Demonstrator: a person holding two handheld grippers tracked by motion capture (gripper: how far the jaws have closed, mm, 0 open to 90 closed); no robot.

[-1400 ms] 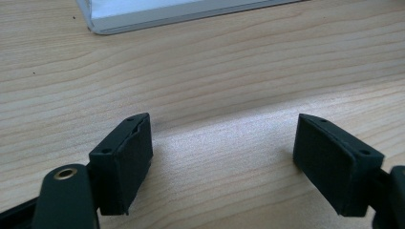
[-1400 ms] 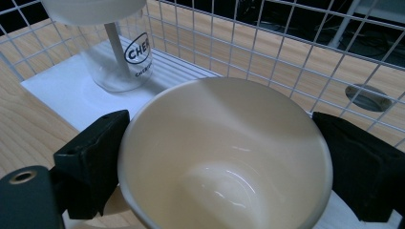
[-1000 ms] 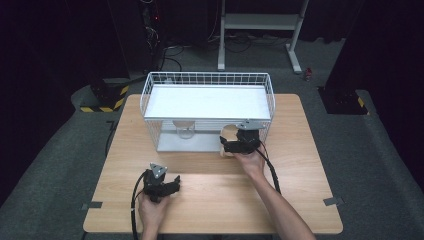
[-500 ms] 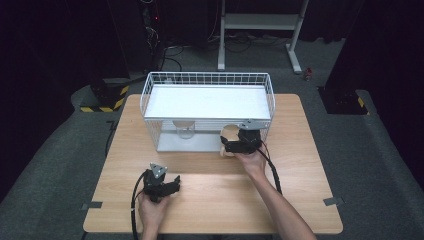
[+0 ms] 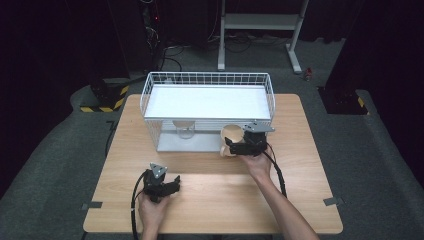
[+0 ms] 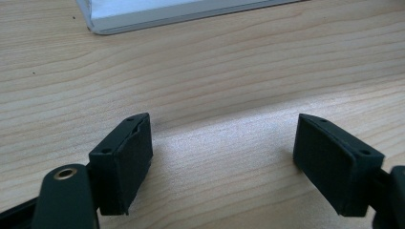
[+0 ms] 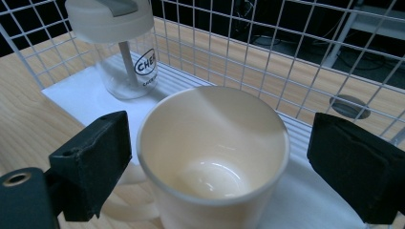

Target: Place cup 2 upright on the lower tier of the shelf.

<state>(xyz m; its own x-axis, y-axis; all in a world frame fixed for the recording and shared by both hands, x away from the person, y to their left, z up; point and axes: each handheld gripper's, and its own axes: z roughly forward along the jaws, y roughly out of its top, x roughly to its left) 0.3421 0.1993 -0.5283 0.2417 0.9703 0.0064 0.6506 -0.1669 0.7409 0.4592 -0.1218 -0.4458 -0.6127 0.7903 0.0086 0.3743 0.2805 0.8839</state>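
A cream mug (image 7: 212, 157) with a side handle stands upright between the jaws of my right gripper (image 7: 217, 162), against the front of the white wire basket (image 5: 150, 95). A narrow gap shows on each side of its rim, so the pads do not press on it. From above, the mug (image 5: 231, 136) lies just left of the right gripper (image 5: 239, 146). A clear lidded bottle (image 7: 122, 47) stands inside the basket on its white liner. My left gripper (image 6: 222, 157) is open over bare wood, and from above the left gripper (image 5: 172, 184) is near the table's front.
The wire basket takes up the far middle of the wooden table (image 5: 300, 165). A round cable hole (image 7: 349, 106) shows in the tabletop beyond the wire. Dark floor, a metal stand (image 5: 260, 25) and cables lie beyond the table.
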